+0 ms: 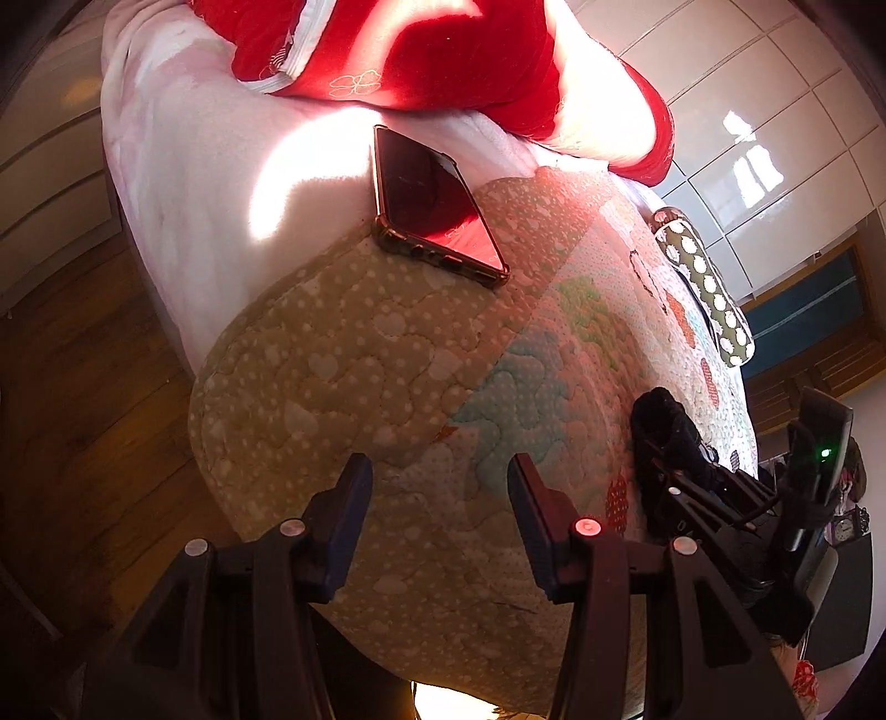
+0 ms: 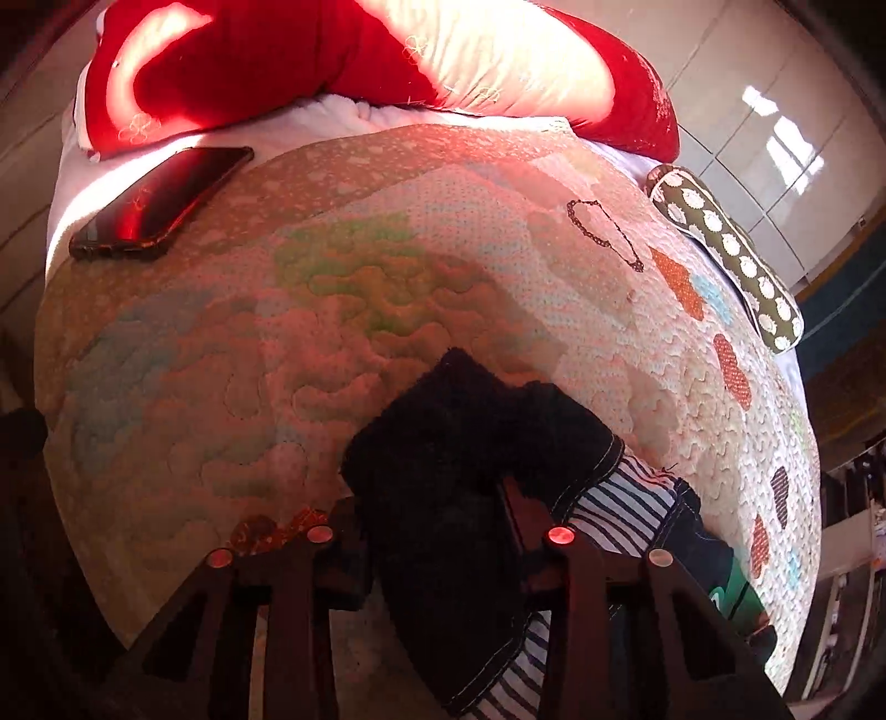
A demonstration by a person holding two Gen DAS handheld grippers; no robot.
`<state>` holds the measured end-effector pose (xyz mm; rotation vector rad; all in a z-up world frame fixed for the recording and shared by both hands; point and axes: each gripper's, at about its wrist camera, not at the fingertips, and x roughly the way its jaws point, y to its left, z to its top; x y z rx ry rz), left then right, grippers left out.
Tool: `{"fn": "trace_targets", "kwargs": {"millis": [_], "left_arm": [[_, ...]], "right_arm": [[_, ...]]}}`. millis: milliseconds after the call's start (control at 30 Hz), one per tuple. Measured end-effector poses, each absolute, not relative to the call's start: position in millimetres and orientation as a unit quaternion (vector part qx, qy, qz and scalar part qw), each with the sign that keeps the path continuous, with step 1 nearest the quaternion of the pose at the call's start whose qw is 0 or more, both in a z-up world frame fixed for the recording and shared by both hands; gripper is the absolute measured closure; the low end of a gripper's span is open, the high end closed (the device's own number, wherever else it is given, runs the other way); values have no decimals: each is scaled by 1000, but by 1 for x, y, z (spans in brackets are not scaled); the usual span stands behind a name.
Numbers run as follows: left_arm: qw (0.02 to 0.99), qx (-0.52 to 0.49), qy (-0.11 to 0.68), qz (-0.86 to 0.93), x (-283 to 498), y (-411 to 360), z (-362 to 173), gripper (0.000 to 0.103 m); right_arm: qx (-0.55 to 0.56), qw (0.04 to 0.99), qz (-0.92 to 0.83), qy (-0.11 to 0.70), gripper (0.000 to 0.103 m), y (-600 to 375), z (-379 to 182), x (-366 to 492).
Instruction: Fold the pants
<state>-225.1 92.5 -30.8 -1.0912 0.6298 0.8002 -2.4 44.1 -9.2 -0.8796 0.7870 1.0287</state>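
Left wrist view: left gripper (image 1: 440,487) spread, empty, above quilt (image 1: 343,354). Risk: phone (image 1: 437,205) on quilt edge near red blanket (image 1: 421,50); tugging cloth may shift it. Wood floor (image 1: 72,387), glossy wardrobe (image 1: 736,111).

Right wrist view: right gripper (image 2: 437,531), 2 fingers around dark pants (image 2: 448,476); real pinch, cannot tell. Risk: bunched fabric slips, fold skews. Spotted pillow (image 2: 731,249) at far edge.

Open quilt (image 1: 343,354) ahead, phone (image 1: 432,205) at far edge (red blanket (image 1: 421,50) beyond), spotted pillow (image 2: 725,243) right.
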Motion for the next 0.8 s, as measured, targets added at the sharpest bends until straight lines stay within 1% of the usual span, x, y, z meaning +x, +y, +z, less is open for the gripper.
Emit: {"fn": "trace_targets", "kwargs": {"millis": [33, 133, 267, 367, 467, 567, 733, 800], "left_arm": [[735, -494, 288, 363, -223, 92, -30, 53], [739, -490, 293, 357, -215, 89, -28, 53], [748, -480, 305, 341, -197, 80, -25, 53], [754, -474, 315, 327, -182, 71, -24, 53], [766, -465, 324, 305, -164, 61, -21, 51], [792, -436, 323, 279, -138, 50, -15, 43], [837, -343, 342, 253, -88, 35, -8, 42], [838, -328, 353, 254, -69, 40, -9, 42]], "right_arm": [[-366, 712, 472, 369, 78, 39, -1, 6], [-278, 717, 491, 409, 83, 20, 23, 29], [-186, 729, 493, 437, 84, -13, 47, 59], [-144, 740, 485, 443, 84, -35, 56, 77], [-119, 738, 485, 455, 84, -49, 57, 89], [-105, 730, 488, 467, 84, -53, 55, 94], [-109, 727, 492, 467, 84, -48, 58, 90], [-110, 725, 494, 467, 84, -46, 60, 89]]}}
